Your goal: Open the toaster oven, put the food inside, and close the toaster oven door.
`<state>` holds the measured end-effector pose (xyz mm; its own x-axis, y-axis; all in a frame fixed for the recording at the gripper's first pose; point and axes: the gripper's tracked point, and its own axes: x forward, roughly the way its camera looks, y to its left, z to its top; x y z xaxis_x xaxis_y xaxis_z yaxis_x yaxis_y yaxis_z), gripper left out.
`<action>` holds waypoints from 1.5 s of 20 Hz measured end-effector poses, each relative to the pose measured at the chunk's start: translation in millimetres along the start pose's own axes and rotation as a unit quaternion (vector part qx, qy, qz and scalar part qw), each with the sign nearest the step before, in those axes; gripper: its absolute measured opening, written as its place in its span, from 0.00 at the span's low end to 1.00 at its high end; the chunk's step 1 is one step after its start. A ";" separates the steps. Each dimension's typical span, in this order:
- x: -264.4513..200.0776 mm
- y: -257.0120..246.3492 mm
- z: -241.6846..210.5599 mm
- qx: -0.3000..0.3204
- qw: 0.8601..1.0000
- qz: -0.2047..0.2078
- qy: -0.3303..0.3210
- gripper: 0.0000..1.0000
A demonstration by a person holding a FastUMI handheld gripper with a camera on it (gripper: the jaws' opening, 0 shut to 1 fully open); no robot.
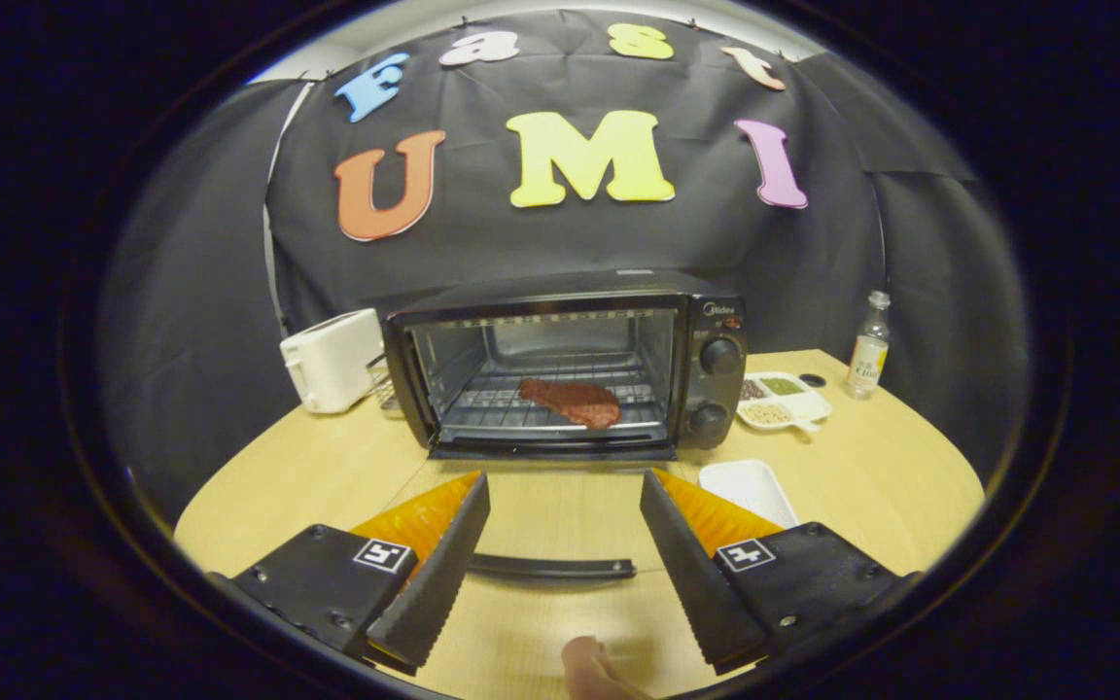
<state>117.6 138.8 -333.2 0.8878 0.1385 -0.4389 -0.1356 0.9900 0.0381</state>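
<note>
The toaster oven [565,365] stands on the desk [307,476] with its door [552,567] dropped flat. The meat [570,401] lies on its rack. The gripper [565,574] hovers above the door, fingers [434,574] wide apart, holding nothing.

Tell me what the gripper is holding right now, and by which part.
Nothing: the gripper fingers are spread open, empty, above the oven door handle.
</note>
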 end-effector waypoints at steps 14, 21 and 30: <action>20.8 15.7 -107.0 0.009 0.992 -0.017 0.126 0.99; 26.5 11.7 -90.8 -0.015 0.994 -0.025 0.103 0.99; 31.4 12.4 -46.8 -0.021 0.997 -0.036 0.070 0.99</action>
<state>123.2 154.3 -388.5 0.8259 0.0601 -0.5606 -0.0959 0.9948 -0.0347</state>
